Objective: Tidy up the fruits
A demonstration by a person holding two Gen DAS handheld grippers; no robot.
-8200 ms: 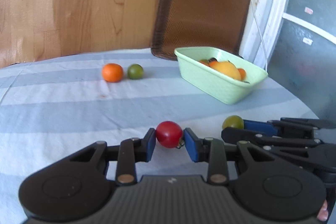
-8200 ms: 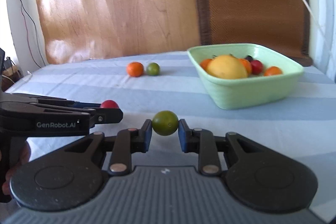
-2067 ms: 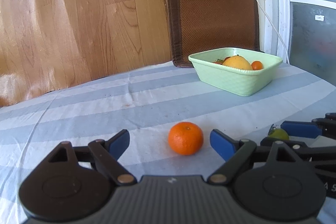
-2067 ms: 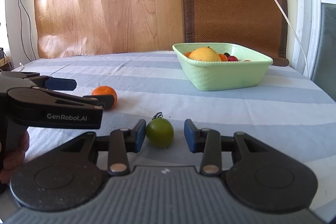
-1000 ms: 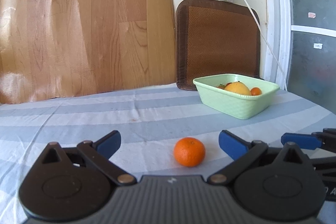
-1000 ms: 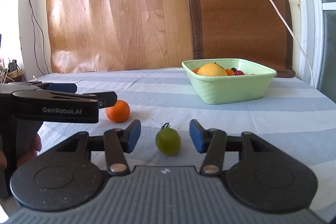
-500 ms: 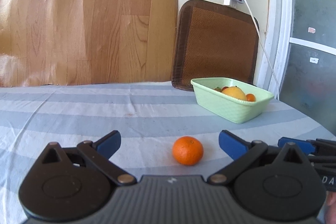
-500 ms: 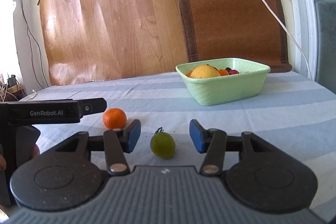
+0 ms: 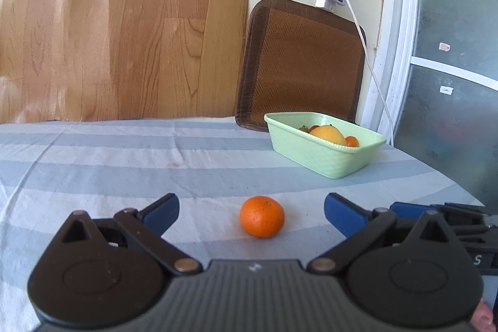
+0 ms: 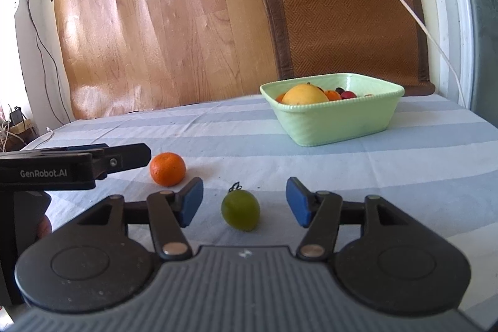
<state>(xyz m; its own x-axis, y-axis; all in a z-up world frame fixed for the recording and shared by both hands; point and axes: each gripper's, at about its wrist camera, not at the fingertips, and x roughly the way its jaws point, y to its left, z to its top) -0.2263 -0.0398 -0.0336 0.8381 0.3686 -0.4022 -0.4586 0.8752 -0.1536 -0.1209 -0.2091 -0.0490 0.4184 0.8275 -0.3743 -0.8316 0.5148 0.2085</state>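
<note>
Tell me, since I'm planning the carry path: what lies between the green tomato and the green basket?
In the right wrist view, only bare striped tablecloth lies between the green tomato and the green basket. The orange sits off to the left.

An orange tangerine (image 9: 262, 217) and green tomato (image 10: 240, 210) lie on blue-and-white striped cloth (image 10: 389, 164) near a pale-green basket (image 10: 336, 122).

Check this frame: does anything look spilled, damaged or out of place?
Nothing spilled or damaged. Two fruits sit loose on the striped tablecloth outside the green basket: an orange between the open left gripper and a green tomato between the open right gripper.
</note>
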